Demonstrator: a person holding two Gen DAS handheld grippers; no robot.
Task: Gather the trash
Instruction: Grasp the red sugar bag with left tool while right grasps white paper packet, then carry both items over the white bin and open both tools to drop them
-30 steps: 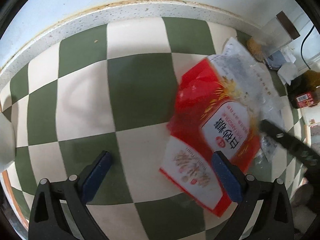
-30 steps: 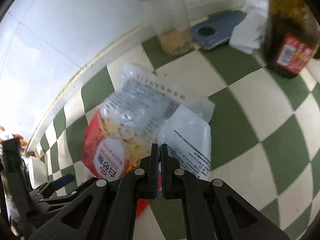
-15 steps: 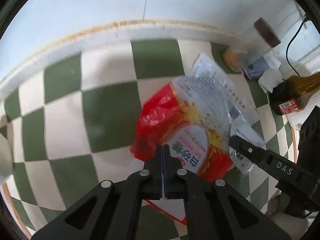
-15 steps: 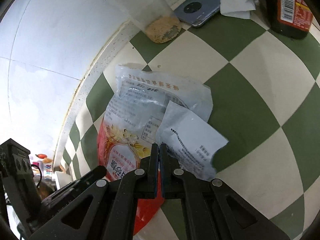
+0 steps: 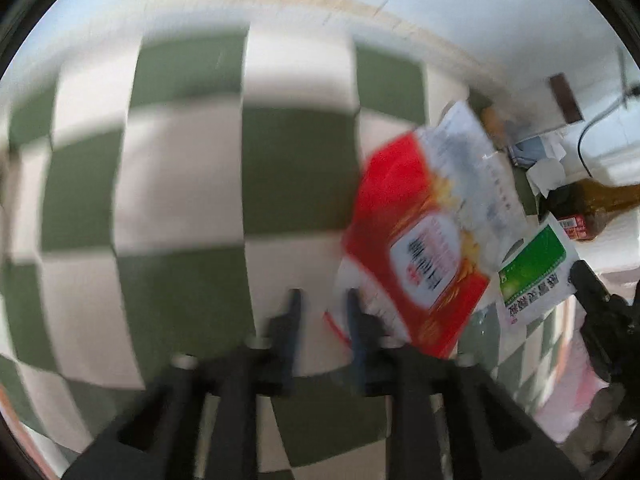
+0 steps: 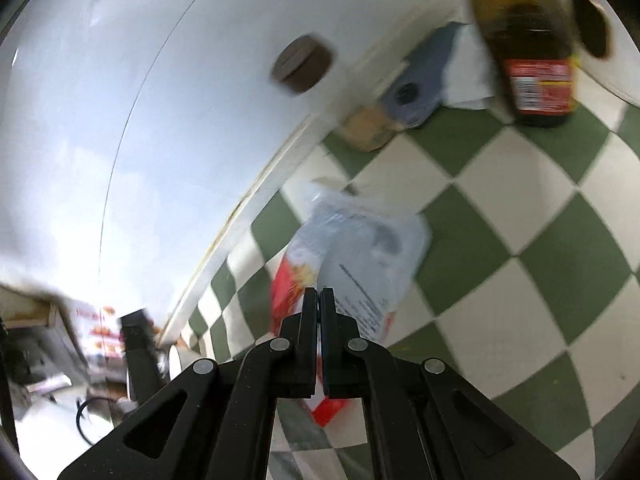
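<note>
A red and clear food bag [image 5: 420, 248] lies on the green and white chequered top [image 5: 180, 200], right of centre in the blurred left wrist view. My left gripper [image 5: 322, 304] hovers just left of the bag's lower edge. Its jaws are opening, with bare cloth showing in the gap and the bag's corner beside the right finger [image 5: 354, 308]. My right gripper [image 6: 319, 296] is shut on a small white packet [image 6: 360, 272] and holds it up above the red bag [image 6: 288, 284]. From the left wrist view the packet [image 5: 536, 272] shows a green face.
Against the white wall stand a dark sauce bottle [image 6: 528, 60] and a clear jar with a brown lid [image 6: 304, 64]. A grey phone [image 6: 420, 92] and a white tissue [image 6: 468, 80] lie there too. The counter edge and clutter lie lower left [image 6: 100, 328].
My left gripper shut at the red bag's edge, then parted again and shifted left of it. My right gripper rose with the small packet, which left the bag.
</note>
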